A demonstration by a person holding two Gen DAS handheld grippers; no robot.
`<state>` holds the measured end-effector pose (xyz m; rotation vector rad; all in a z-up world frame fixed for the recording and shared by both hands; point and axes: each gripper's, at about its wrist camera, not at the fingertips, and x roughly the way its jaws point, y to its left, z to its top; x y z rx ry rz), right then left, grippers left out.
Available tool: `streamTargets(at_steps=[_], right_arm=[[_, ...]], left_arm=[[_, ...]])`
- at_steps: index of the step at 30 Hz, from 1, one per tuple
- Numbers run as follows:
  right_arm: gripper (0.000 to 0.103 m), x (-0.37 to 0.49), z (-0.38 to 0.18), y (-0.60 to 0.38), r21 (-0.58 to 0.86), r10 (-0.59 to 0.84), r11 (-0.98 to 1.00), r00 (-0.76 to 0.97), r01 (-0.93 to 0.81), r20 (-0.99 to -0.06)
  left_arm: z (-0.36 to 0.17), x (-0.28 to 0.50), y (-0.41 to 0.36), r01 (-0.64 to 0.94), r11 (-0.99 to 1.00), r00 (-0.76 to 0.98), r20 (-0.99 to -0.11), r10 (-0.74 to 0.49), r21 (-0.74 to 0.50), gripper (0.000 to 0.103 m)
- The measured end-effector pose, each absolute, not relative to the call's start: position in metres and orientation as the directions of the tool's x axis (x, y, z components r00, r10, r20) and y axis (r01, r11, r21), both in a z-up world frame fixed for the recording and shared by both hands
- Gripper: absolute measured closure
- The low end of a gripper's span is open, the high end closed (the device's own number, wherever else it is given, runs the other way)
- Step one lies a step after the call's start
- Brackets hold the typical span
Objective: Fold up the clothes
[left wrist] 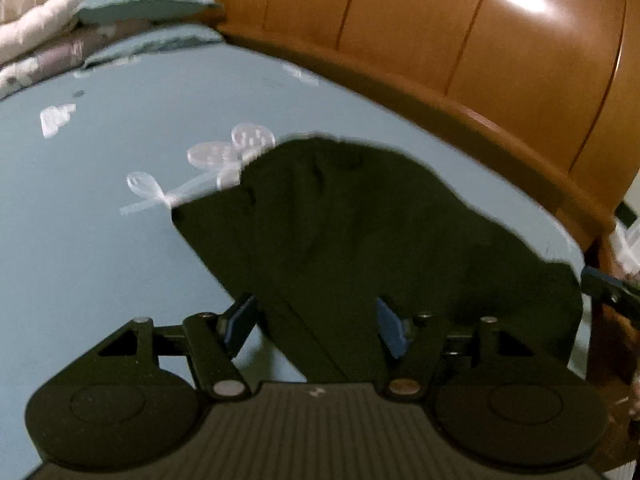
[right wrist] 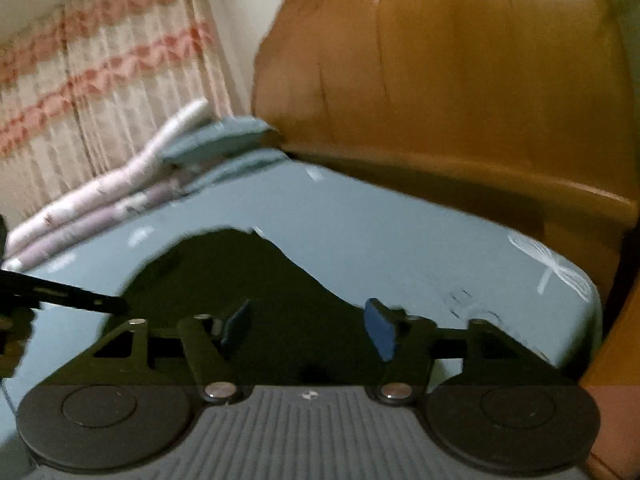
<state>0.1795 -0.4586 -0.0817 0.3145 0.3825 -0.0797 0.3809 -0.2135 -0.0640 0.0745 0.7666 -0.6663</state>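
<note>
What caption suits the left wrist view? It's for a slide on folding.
Open left gripper over a dark garment on the blue bedsheet.

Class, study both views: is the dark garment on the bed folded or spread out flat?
Folded, at least partly. The garment lies on the bed with layered panels overlapping along straight diagonal edges. How many folds cannot be told.

No text, label, brand or number can be read in either view; faint dark marks on the blue bedsheet [right wrist: 460, 300] at the right are too blurred to make out
</note>
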Motion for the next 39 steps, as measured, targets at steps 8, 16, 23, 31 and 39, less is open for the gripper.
streamTargets(at_steps=[8,16,23,31,39], right_arm=[[0.034,0.189,-0.08,-0.44,0.317,0.051,0.945,0.921,0.08,-0.385],[0.033,0.185,-0.087,-0.446,0.322,0.058,0.943,0.907,0.088,-0.417],[0.031,0.193,-0.09,-0.437,0.336,0.092,0.94,0.912,0.053,-0.4],[0.03,0.196,-0.101,-0.435,0.345,0.118,0.938,0.903,0.035,-0.413],[0.03,0.191,-0.109,-0.444,0.39,0.134,0.92,0.901,0.043,-0.414]], left_arm=[[-0.059,0.404,-0.256,0.68,0.721,0.522,-0.599,-0.607,-0.137,0.038],[-0.08,0.42,-0.228,0.57,0.815,0.558,-0.681,-0.474,-0.1,0.04],[-0.035,0.427,-0.274,0.688,0.676,0.42,-0.614,-0.668,-0.264,0.037],[-0.068,0.471,-0.338,0.702,0.586,0.226,-0.653,-0.723,-0.406,0.037],[-0.073,0.48,-0.337,0.677,0.63,0.255,-0.681,-0.686,-0.381,0.049]])
